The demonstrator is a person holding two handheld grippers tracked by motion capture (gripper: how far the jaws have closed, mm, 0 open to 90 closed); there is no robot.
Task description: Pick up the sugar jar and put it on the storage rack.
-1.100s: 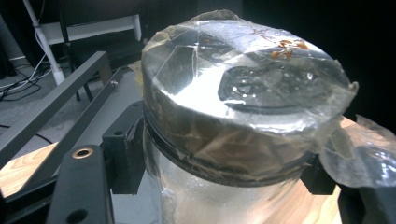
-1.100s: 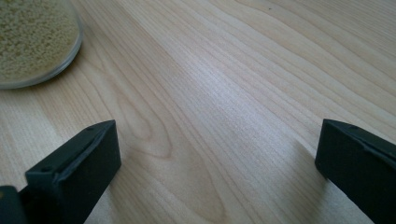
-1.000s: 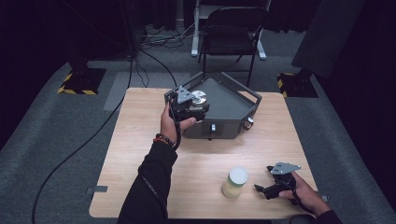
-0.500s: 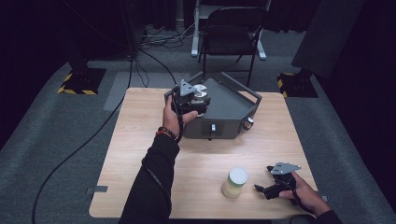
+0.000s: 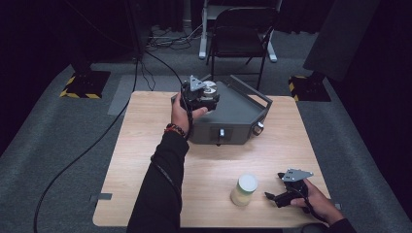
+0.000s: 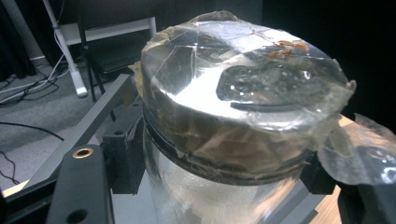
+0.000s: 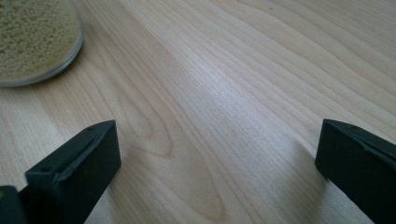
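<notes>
A person stands at a wooden counter (image 5: 145, 160), a set of tongs in each hand. The left tongs (image 5: 201, 97) are clamped on a clear jar (image 6: 233, 116) just under its lid — the lid is wrapped in crinkled, glossy tape or film. The jar is held in the air above the top of a dark grey metal box (image 5: 238, 114) at the far side of the counter. The right tongs (image 5: 279, 196) rest low on the near right of the counter, jaws spread wide with only bare wood between them. Just to their left stands a second jar (image 5: 244, 190), pale-lidded and filled with small yellowish grains.

The likely risk is a slip: the grip sits on smooth glass below a film-covered lid, so the jar could slide or tilt out of the jaws and drop onto the box. The loose film might also snag on a jaw at release and pull the jar over.

Count: two jars, two tongs, one metal box, one folding chair (image 5: 240, 34) beyond the counter.
</notes>
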